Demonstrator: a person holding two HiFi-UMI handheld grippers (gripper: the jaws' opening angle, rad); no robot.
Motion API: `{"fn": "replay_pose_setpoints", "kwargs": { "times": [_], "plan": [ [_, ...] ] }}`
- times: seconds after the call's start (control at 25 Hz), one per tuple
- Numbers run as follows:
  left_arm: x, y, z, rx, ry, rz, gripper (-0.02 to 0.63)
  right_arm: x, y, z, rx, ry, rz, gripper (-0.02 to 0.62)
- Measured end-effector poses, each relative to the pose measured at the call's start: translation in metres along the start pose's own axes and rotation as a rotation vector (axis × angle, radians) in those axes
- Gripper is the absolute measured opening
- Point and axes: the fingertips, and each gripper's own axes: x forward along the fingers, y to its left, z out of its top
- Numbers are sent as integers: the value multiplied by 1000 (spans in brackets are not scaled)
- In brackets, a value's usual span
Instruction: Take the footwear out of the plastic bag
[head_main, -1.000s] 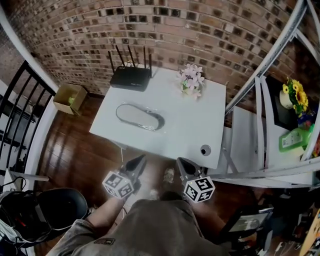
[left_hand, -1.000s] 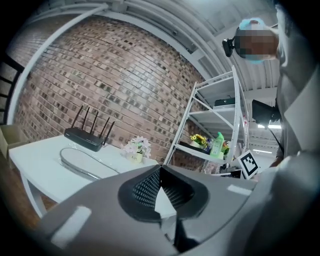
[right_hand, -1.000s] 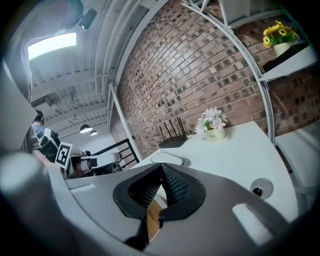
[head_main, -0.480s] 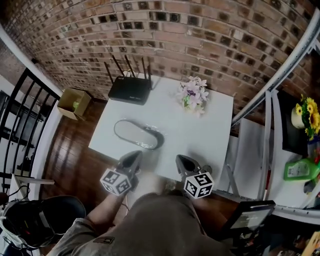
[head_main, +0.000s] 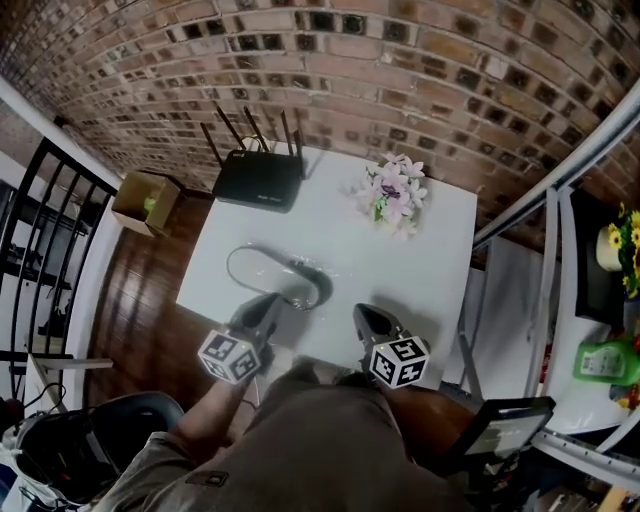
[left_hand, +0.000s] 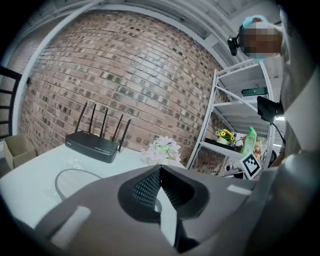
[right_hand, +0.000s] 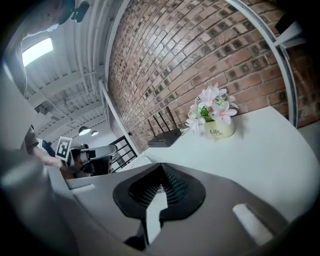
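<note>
A grey slipper sealed in a clear plastic bag (head_main: 278, 277) lies flat on the white table (head_main: 430, 270), left of its middle. My left gripper (head_main: 264, 306) hovers at the table's front edge, just short of the bag's near end, jaws shut and empty. My right gripper (head_main: 363, 317) is level with it over the front edge, right of the bag, also shut on nothing. In the left gripper view the bag (left_hand: 72, 179) shows low at the left, beyond the closed left gripper (left_hand: 159, 169). The right gripper (right_hand: 161, 168) points along the tabletop.
A black router (head_main: 258, 165) stands at the table's back left, a pot of pink flowers (head_main: 395, 192) at the back right. A cardboard box (head_main: 140, 198) and a black railing (head_main: 45, 235) are on the left. Metal shelving (head_main: 545, 250) with a green bottle (head_main: 603, 360) is to the right.
Both grippers have come forward from over the floor to the table's front edge, closer to the bagged slipper. Their jaws have stayed shut.
</note>
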Motion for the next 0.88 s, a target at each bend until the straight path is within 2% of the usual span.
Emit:
{"fn": "replay_pose_setpoints", "kwargs": {
  "times": [0.24, 0.56, 0.88],
  "plan": [
    [1, 51, -3, 8, 55, 14, 2, 25, -9, -17, 35, 59, -58, 11],
    [-2, 133, -10, 69, 155, 50, 2, 59, -17, -33, 67, 122, -112, 11],
    [10, 160, -18, 160, 242, -23, 2, 78, -14, -37, 70, 155, -140, 11]
  ]
}}
